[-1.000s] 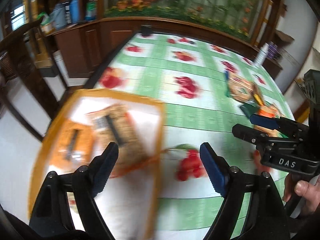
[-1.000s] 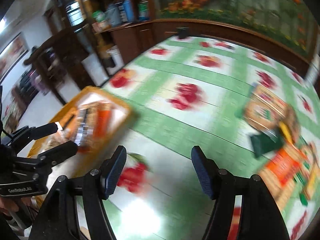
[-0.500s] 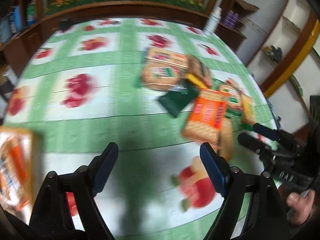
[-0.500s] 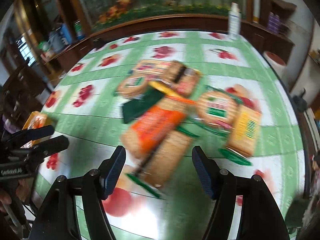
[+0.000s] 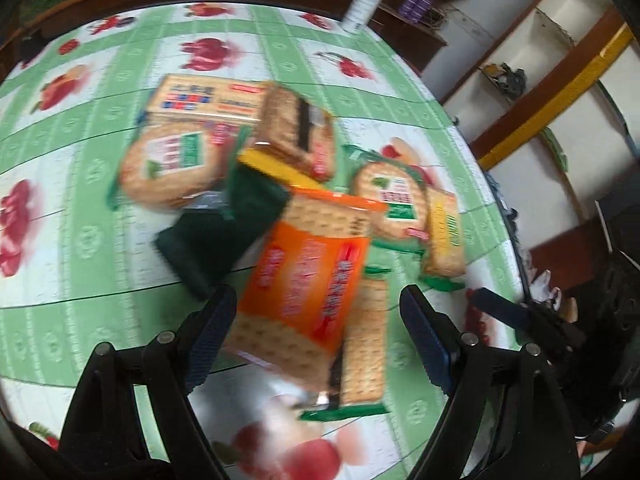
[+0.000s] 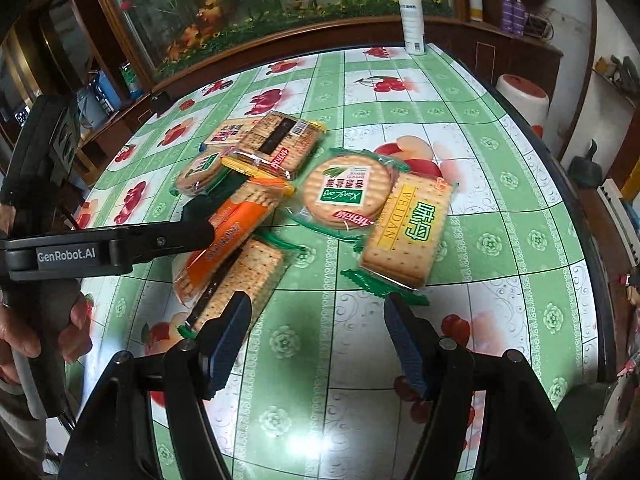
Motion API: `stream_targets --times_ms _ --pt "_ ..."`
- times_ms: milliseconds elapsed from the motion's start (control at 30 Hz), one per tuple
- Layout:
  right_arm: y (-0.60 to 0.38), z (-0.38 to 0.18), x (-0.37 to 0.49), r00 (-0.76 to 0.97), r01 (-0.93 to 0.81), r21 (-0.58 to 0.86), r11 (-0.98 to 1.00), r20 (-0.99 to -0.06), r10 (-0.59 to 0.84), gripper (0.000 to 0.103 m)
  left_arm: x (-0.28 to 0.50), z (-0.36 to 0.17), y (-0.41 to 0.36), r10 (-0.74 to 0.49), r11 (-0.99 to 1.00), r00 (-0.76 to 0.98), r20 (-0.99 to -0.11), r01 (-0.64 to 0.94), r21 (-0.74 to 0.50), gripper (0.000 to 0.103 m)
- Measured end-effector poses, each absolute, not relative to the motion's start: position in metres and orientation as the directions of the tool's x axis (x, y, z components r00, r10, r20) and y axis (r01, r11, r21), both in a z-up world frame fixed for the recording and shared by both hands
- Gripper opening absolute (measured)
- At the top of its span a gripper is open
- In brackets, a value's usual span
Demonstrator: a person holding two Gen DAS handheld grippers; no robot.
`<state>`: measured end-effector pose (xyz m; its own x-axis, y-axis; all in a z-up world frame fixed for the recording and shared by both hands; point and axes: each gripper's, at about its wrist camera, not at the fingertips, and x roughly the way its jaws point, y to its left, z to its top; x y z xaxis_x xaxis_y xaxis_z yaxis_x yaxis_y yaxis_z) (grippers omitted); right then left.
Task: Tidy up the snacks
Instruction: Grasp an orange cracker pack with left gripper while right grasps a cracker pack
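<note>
Snacks (image 6: 352, 196): lying piled mid-worktop (image 6: 500, 248).
Left claw (image 5: 316, 332): hovering spread over the orange pack (image 5: 308, 280).
Right claw (image 6: 320, 336): spread, gripping nothing.

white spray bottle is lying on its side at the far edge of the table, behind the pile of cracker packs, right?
Not quite. The white spray bottle stands upright rather than lying on its side. It is at the far edge of the table, behind the pile of cracker packs, as the right wrist view shows.

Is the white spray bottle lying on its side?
No, the white spray bottle stands upright at the far edge of the table, apart from the snack pile.
</note>
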<state>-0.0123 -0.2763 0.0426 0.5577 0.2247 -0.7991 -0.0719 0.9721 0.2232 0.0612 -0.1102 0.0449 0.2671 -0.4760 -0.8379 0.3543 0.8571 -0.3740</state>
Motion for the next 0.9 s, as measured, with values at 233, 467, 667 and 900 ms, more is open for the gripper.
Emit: stream_targets --times_ms 233,467,667,900 --pt "-0.275 0.039 -0.011 0.551 -0.09 0.235 0.968 -0.798 0.245 0.069 0.07 0.037 -0.131 -0.443 0.86 0.27 -0.855 0.397 -0.32 0.081" --pt "-0.273 0.036 -0.009 0.547 -0.087 0.237 0.968 -0.8 0.245 0.069 0.068 0.037 -0.139 -0.37 0.87 0.29 -0.883 0.443 -0.219 0.057" --pt "-0.274 0.035 -0.01 0.543 -0.084 0.241 0.967 -0.802 0.247 0.069 0.073 0.036 -0.137 -0.372 0.881 0.303 -0.878 0.414 -0.23 0.081" --pt "-0.273 0.037 -0.01 0.545 -0.091 0.235 0.968 -0.801 0.246 0.069 0.072 0.024 -0.14 -0.387 0.875 0.264 -0.883 0.408 -0.262 0.06"
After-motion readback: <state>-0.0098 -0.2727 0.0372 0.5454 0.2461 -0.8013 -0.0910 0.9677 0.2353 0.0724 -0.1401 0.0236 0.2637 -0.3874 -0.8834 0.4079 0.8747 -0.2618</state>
